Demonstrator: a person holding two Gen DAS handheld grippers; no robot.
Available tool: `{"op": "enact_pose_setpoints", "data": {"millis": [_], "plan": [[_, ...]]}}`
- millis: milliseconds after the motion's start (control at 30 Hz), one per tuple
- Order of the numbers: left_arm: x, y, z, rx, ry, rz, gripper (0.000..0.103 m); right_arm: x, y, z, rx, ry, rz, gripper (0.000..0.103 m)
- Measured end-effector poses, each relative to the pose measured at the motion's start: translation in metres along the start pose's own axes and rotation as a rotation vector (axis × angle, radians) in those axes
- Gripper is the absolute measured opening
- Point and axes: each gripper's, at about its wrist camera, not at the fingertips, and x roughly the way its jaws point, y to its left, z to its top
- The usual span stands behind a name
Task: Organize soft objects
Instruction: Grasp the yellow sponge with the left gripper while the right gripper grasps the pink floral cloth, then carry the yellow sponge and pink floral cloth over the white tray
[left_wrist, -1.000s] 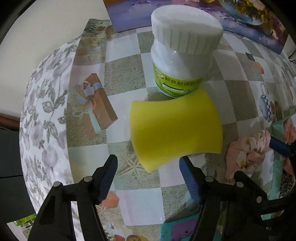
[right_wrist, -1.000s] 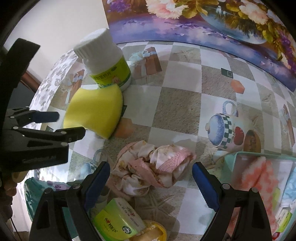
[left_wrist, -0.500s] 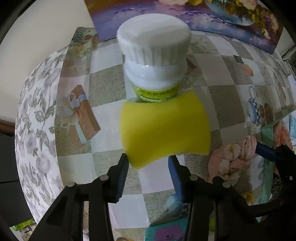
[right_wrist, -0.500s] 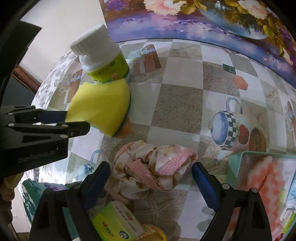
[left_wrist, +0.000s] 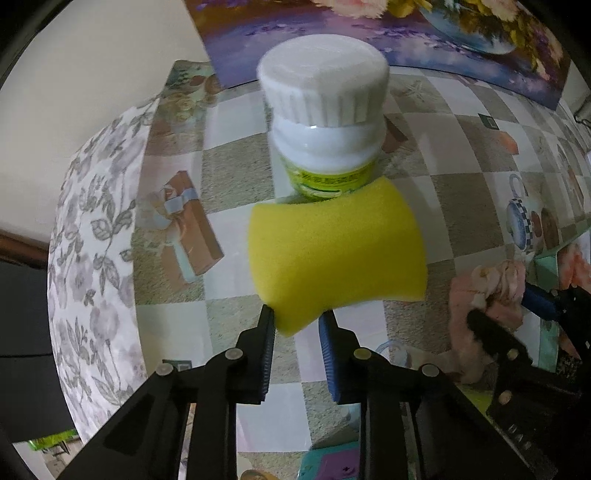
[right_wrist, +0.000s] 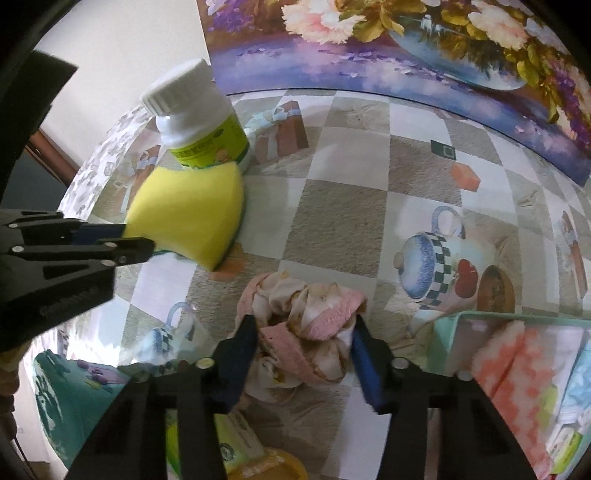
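Left gripper: your left gripper (left_wrist: 297, 319) has just been closing and now pinches the near corner of the yellow sponge (left_wrist: 334, 254) between its pads.
Right gripper: your right gripper (right_wrist: 304, 326) has just been closing too; its blue pads press both sides of the crumpled pink cloth (right_wrist: 303, 325), so you are grasping it.
Sponge: it lies straight ahead of your left fingers, its far edge against the foot of the white bottle (left_wrist: 325, 125).
Cloth: it sits bunched on the table (right_wrist: 343, 206), directly between your right fingers.
Edges: the table's rounded edge, draped in a leaf-print cloth (left_wrist: 92, 240), falls away to the left of your left gripper; a flower painting (right_wrist: 406, 48) stands at the far side.
Open room: ahead of your right gripper the checked surface is bare up to the painting.
Writing: the bottle's green label (right_wrist: 212, 146) carries print you cannot read at this sharpness; the left gripper's black body shows raised lettering, also unreadable.
Containers: a pale green bin (right_wrist: 443, 343) stands just right of your right gripper and holds a peach-and-white checked cloth (right_wrist: 517, 365) with something light blue beside it.
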Motion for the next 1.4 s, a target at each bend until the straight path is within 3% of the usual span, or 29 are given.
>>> {"op": "enact_pose_setpoints", "data": {"millis": [167,367,567,833,1100,1400], "plan": [[-0.003,0.007,-0.007,-0.042,-0.001,-0.020,0.024,-0.005,-0.010,-0.005,0.005,-0.002,-0.005,0.034],[-0.005,0.022,-0.026,-0.105,0.005,-0.032,0.023,-0.015,-0.019,-0.010,0.014,-0.004,0.006,0.028],[-0.014,0.047,-0.032,-0.185,-0.012,-0.049,0.022,-0.039,-0.020,-0.011,0.034,-0.041,0.024,0.027],[-0.063,0.064,-0.061,-0.268,-0.097,-0.039,0.022,-0.087,-0.025,-0.013,0.069,-0.105,0.044,0.027],[-0.133,0.040,-0.101,-0.323,-0.229,-0.064,0.022,-0.148,-0.035,-0.021,0.110,-0.177,0.021,0.027],[-0.178,-0.029,-0.133,-0.316,-0.349,-0.148,0.022,-0.219,-0.079,-0.059,0.181,-0.260,-0.067,0.027]]}}
